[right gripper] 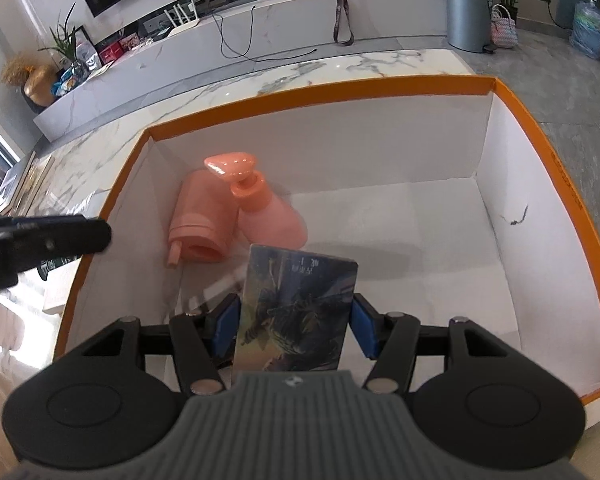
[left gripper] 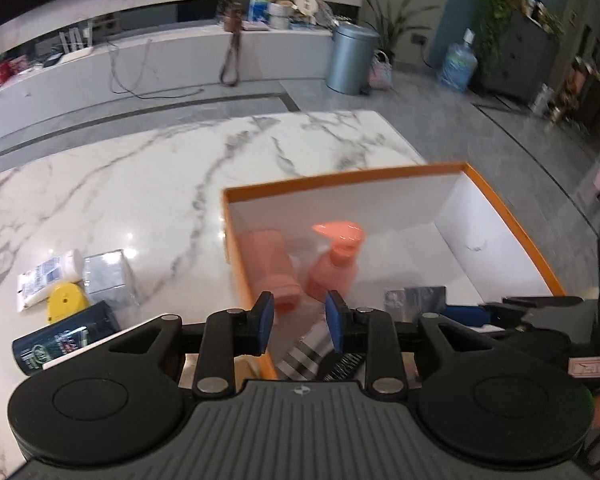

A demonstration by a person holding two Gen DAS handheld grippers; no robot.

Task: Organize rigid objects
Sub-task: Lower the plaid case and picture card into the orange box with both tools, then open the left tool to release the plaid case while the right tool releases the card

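Note:
An orange-rimmed white box [left gripper: 340,179] [right gripper: 320,90] stands on the marble table [left gripper: 140,184]. Inside lie a pink pump bottle [left gripper: 336,260] [right gripper: 272,216] and a pink tube [left gripper: 270,268] [right gripper: 204,216]. My right gripper [right gripper: 294,324] is shut on a printed card box [right gripper: 300,304], held over the box interior; the card box also shows in the left wrist view [left gripper: 416,298]. My left gripper [left gripper: 300,316] is open and empty above the box's near left wall. Left of the box lie a dark green bottle [left gripper: 60,340], a yellow tape measure [left gripper: 66,302], a silver packet [left gripper: 106,272] and a white sachet [left gripper: 44,280].
A striped item [left gripper: 304,350] lies in the box under my left gripper. The left gripper shows as a dark shape at the left of the right wrist view [right gripper: 44,240]. A grey bin [left gripper: 352,60] and a water jug [left gripper: 458,64] stand on the floor beyond.

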